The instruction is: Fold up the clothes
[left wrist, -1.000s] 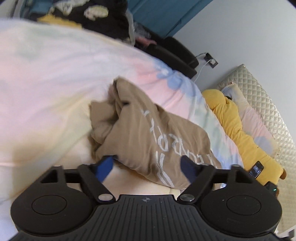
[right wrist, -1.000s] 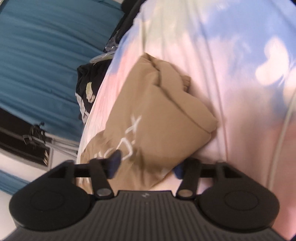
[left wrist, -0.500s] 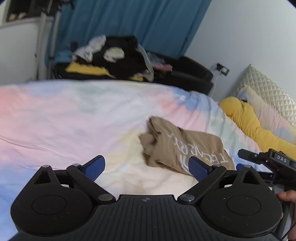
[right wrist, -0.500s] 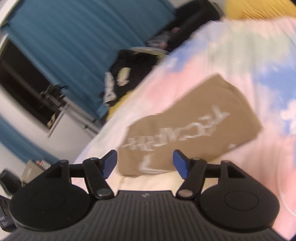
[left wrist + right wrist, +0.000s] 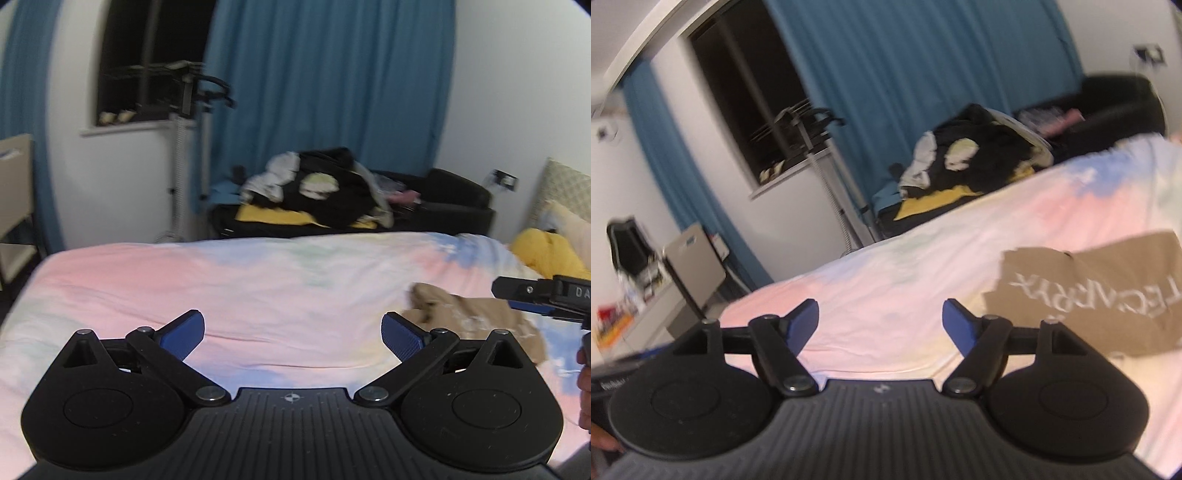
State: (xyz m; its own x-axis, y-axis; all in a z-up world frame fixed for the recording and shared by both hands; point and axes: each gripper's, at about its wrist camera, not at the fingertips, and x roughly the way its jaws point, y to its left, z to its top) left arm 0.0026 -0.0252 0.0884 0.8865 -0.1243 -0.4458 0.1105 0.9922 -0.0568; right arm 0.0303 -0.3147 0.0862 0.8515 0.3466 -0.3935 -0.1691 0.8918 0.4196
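Hovering above the bed, the left gripper point(image 5: 292, 334) has its two blue pads spread wide with nothing between them, only pastel bedding showing in the gap. The right gripper point(image 5: 880, 325) is likewise spread wide and empty; in the left wrist view it also juts in from the right edge as a dark bar, above the far end of the garment.

One tan T-shirt point(image 5: 1100, 291) lies folded flat on the bedspread point(image 5: 229, 280), off to the right of both tools and touched by neither. In the right wrist view it sits just beyond and right of the right-hand pad, white lettering facing up, its left edge ragged. In the left wrist view the same shirt point(image 5: 469, 314) appears blurred, just past the right finger.

One bedspread, tie-dyed pink, blue and pale yellow, covers the bed. Beyond its far edge a single heap of dark clothes point(image 5: 325, 192) with white and yellow patches rests on a black sofa point(image 5: 454, 201). Behind these hang teal curtains point(image 5: 328, 81): one wide panel and a narrower strip, one on each side of one dark window point(image 5: 147, 62). One yellow cloth bundle point(image 5: 550, 251) lies at the head of the bed, by a quilted headboard point(image 5: 565, 184). One white stand point(image 5: 181, 162) rises under the window.
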